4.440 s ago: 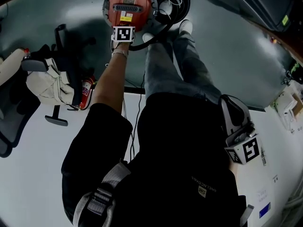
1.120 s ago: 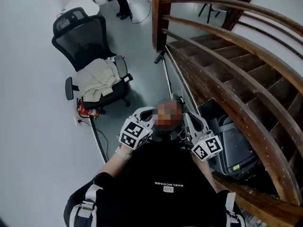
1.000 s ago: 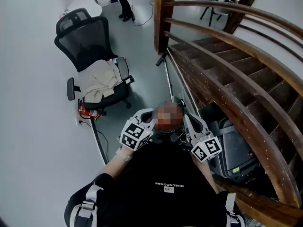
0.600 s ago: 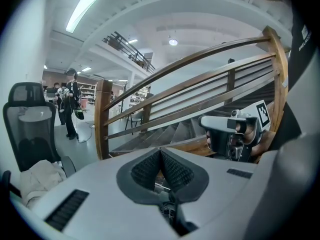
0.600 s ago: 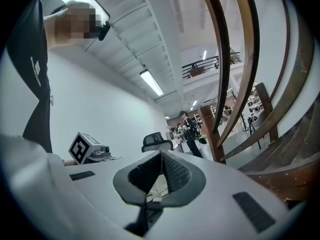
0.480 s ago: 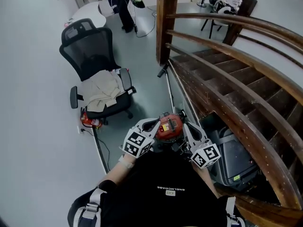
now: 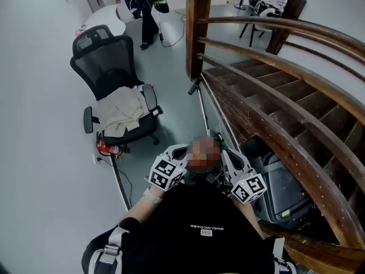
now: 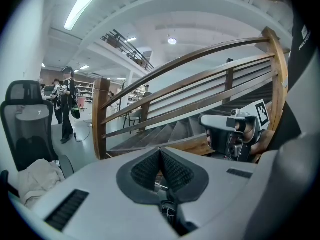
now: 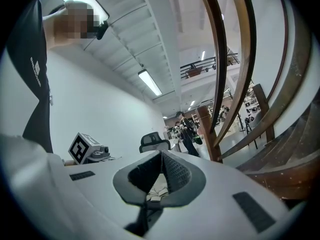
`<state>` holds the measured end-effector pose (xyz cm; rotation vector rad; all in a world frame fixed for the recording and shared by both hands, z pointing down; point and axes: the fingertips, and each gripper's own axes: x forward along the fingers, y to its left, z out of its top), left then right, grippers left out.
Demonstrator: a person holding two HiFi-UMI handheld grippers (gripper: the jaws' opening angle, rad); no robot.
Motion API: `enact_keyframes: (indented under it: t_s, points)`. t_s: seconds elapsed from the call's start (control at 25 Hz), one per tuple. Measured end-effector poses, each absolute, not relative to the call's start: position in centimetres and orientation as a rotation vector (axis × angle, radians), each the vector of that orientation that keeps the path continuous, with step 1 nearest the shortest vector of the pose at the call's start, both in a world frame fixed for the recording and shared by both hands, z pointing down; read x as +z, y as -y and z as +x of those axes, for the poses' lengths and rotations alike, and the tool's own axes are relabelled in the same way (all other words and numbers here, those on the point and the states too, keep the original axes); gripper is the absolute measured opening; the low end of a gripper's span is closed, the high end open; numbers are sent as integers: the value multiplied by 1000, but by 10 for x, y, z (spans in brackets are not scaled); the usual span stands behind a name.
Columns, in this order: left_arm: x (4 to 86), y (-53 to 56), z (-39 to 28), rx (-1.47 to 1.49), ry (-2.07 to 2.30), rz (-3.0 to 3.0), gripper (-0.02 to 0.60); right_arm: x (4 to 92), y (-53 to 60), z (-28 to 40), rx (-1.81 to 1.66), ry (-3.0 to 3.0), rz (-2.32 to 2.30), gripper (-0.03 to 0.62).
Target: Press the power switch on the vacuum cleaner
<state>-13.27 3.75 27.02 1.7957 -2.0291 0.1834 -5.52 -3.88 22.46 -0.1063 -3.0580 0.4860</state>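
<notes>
**A:** So what's looking risky here? I'm not seeing the vacuum cleaner anywhere.

**B:** Same, it's not showing in any view. I'm guessing it's sitting on the floor right in front of the person, low between the two grippers, but that spot is masked.

Going left to right: a black cable (image 7: 120, 181) is trailing across the floor by the office chair (image 7: 111, 73), so feet are risking a snag. The left gripper (image 8: 160, 149) is pinching on nothing, pads touching, and it's hovering at chest height. The right gripper (image 9: 162, 151) is doing the same, clenched and empty. It's just beside the wooden staircase (image 7: 268, 113), so it's risking a knock on the rail going down. Poking a switch with closed tips is also risking a slip onto the wrong part.

**A:** Any containers?

**B:** Only a dark bin (image 7: 282, 190) that's sitting tucked under the stairs on the right. I can't tell what's inside.
</notes>
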Motion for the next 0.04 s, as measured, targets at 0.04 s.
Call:
enact_keyframes:
  t_s: [0.04]
  points:
    - [271,-37,-132,183,2028,1795,14,225,40,-54,488,3056,-105,28]
